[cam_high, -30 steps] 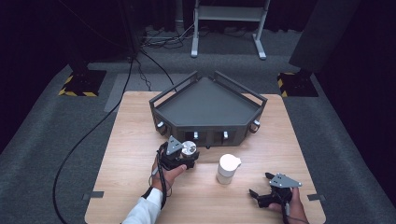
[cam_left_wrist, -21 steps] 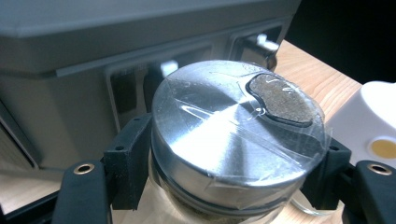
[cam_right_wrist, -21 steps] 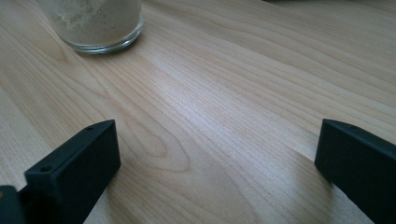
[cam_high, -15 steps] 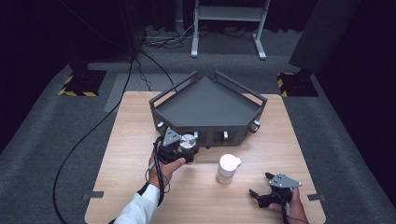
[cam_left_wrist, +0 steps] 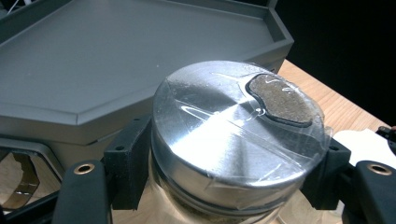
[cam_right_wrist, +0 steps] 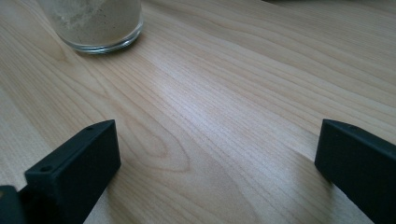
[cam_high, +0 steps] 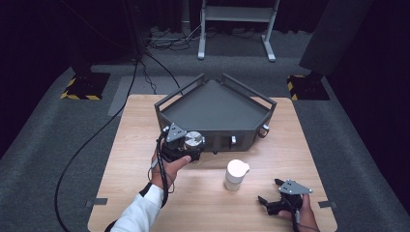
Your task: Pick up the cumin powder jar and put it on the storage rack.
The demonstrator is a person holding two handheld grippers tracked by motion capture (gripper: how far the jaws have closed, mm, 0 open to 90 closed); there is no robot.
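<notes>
The left claw (cam_high: 191, 151) was clenched on a jar (cam_left_wrist: 236, 140), its jaws pressing the glass from both sides just under the metal lid, which was sealed over with clear tape and had a patch of brown powder showing through an opening. Compared with a second before, the claw and jar had moved up the counter (cam_high: 130, 145) toward the tray (cam_high: 212, 104); the jar now sat right against the tray's front wall, its lid about level with the rim, though I could not tell whether its base rested on the counter or hung clear. That shift suggested the carry was nearly done, and what remained was likely a lift over the rim and a set-down on the tray's bare floor. A second jar (cam_high: 236, 174), white-topped and holding pale powder, stood on the counter in front of the tray, well apart from it and unmoved. Farther from the tray, near the counter's front edge, the right claw (cam_high: 270, 199) lay released, jaws spread wide over bare wood, where it had been a second before.
</notes>
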